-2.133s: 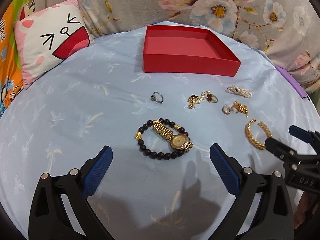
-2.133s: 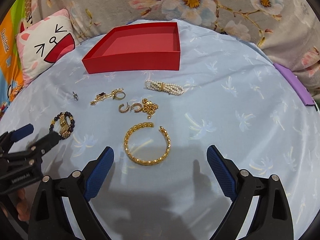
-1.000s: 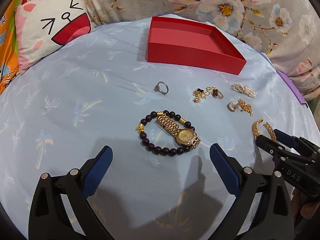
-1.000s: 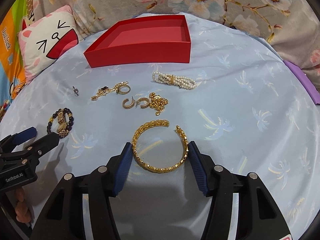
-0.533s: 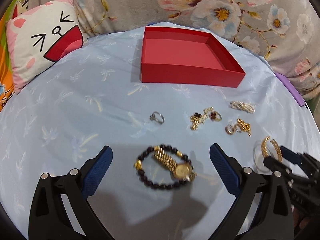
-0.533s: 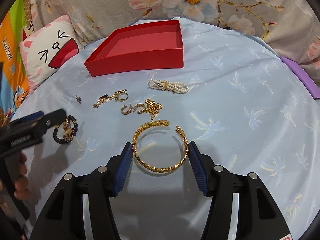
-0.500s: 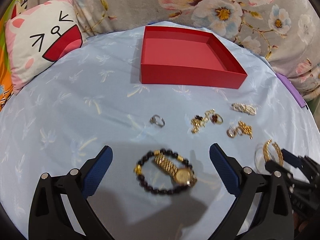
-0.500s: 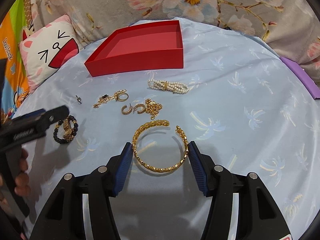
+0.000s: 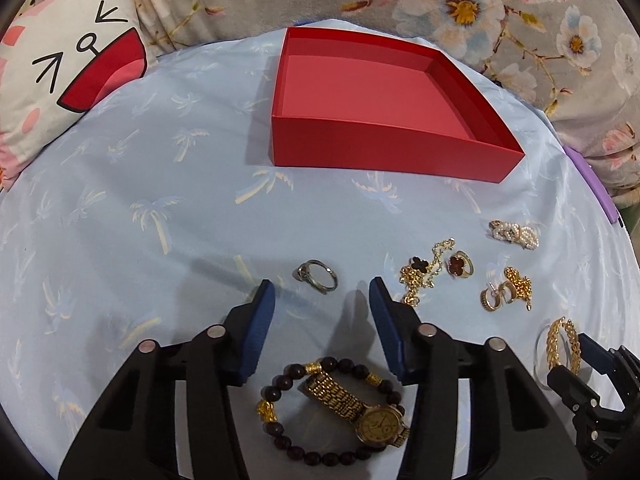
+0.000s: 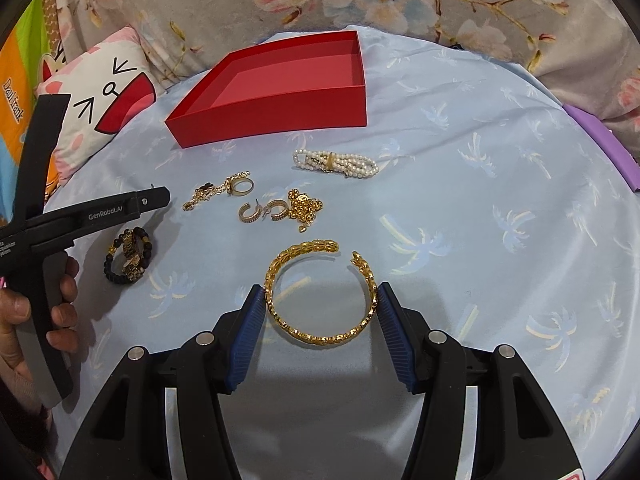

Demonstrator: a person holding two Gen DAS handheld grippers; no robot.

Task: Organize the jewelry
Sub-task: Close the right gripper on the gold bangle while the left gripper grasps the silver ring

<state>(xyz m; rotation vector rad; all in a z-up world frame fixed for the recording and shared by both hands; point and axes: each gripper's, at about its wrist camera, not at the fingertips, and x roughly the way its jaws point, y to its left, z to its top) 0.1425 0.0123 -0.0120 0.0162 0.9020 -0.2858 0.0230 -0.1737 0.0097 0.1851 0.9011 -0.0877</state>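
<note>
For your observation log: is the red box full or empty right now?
Empty. The red box shows only bare pink floor in both views; every jewelry piece, including the gold bangle, lies outside it.

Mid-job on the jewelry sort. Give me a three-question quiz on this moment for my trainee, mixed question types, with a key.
1. True or false: the red box already holds some jewelry.
2. Multiple choice: the right gripper has its pads against which piece? A) pearl bracelet B) gold bangle C) silver ring
3. Short answer: in the left wrist view, which two pieces lie overlapped between the arms of the left gripper, behind its fingertips?

Key
1. False; its inside looks bare.
2. B; the pads touch the bangle on both sides.
3. The dark bead bracelet and the gold watch.
</note>
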